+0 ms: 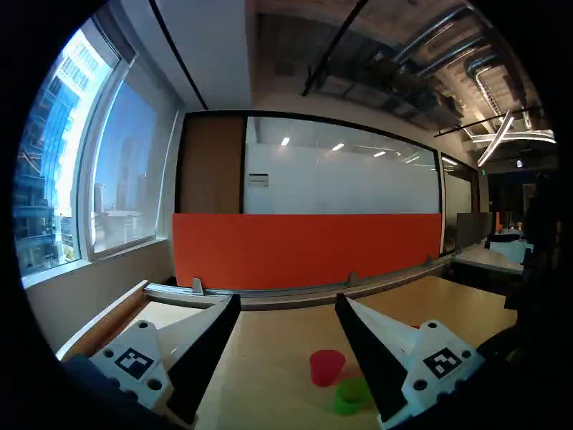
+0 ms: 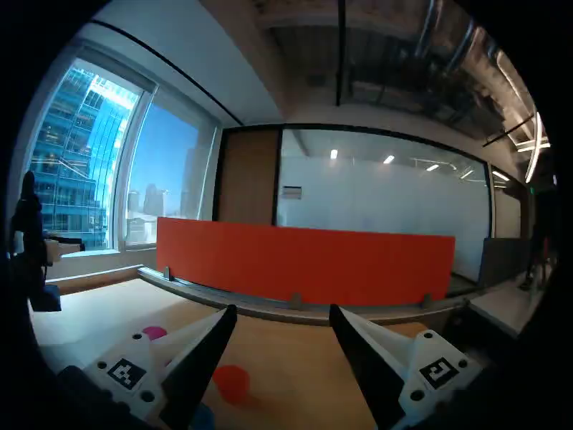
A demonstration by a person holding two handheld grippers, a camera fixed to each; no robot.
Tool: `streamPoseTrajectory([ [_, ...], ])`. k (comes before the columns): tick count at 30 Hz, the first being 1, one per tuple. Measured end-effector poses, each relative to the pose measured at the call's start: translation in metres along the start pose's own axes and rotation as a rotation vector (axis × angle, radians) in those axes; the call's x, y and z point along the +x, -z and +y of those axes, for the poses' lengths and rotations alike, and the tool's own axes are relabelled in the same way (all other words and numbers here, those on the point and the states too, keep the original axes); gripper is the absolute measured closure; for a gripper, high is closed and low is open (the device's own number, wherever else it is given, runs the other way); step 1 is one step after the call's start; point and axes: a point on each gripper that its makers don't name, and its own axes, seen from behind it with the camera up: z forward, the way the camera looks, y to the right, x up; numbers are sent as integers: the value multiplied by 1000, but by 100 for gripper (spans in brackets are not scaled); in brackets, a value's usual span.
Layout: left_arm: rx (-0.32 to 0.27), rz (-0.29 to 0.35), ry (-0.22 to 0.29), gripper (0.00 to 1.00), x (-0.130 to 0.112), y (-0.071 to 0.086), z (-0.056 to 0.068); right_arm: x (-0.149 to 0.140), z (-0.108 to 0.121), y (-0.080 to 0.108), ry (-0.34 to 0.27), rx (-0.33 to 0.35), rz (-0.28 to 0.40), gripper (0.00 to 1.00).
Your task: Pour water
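In the left gripper view a red cup (image 1: 326, 367) stands upright on the wooden table (image 1: 444, 301), with a green cup (image 1: 351, 394) just in front of it. My left gripper (image 1: 286, 299) is open above and behind them, and both cups sit between its fingers toward the right one. In the right gripper view a red cup (image 2: 231, 381) shows low between the fingers. A pink cup (image 2: 154, 332) sits behind the left finger, and a blue object (image 2: 203, 417) peeks out at the bottom edge. My right gripper (image 2: 281, 309) is open and holds nothing.
An orange divider panel (image 1: 308, 247) on a grey rail runs along the table's far edge. Large windows (image 1: 122, 186) fill the left wall. A dark upright object (image 2: 27, 236) stands at the far left of the right gripper view. More desks (image 1: 494, 258) lie to the right.
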Motion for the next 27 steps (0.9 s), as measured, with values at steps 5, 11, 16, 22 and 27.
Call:
streamPoseTrajectory([
  [5, -54, -26, -14, 2, 0, -5, 11, 3, -2, 0, -25, 26, -14, 0],
  [11, -121, -47, -6, 2, -1, -9, 23, 2, -16, 1, -45, 105, -28, 0],
  [16, -186, -62, -14, 2, -3, -10, 35, 5, -32, 3, -44, 197, -33, 0],
  [22, -261, -75, -35, 2, -3, -10, 48, 12, -48, 4, -49, 296, -23, 0],
  [27, -318, -88, -55, 2, -5, -10, 57, 11, -59, 6, -50, 364, -38, 0],
])
